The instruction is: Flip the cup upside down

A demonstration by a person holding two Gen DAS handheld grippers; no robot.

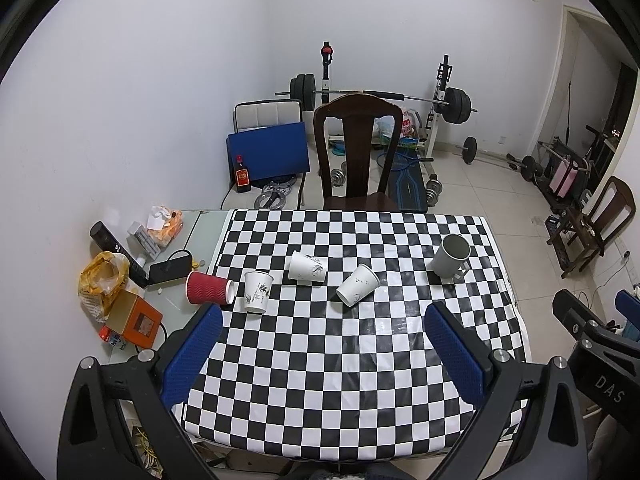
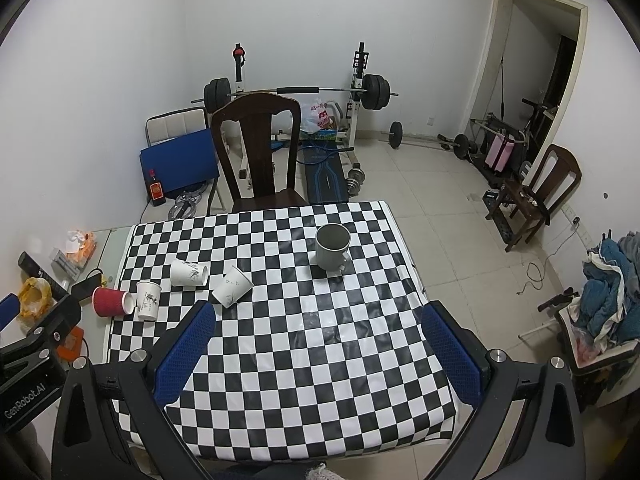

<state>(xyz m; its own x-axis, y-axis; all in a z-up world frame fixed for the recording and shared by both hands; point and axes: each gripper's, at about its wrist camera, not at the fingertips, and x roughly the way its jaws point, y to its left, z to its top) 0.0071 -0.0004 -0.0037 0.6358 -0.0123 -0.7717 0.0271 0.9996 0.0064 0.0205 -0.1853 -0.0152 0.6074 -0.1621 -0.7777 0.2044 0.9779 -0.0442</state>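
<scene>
A grey-white mug [image 1: 451,256] [image 2: 332,247] stands upright, mouth up, at the far right of the checkered table [image 1: 340,360] [image 2: 312,360]. One white paper cup [image 1: 257,291] [image 2: 147,300] stands upright. Two more white paper cups [image 1: 307,267] [image 1: 357,290] lie on their sides, as does a red ribbed cup [image 1: 209,288] [image 2: 113,302]. My left gripper [image 1: 324,316] is open and empty above the near table. My right gripper [image 2: 318,314] is open and empty, well short of the mug.
A dark wooden chair [image 1: 357,152] [image 2: 260,152] stands at the table's far edge. Clutter sits on the glass side table at left: an orange box [image 1: 136,322], a yellow bag [image 1: 102,280], a black bottle [image 1: 116,250]. Weights and a bench fill the back.
</scene>
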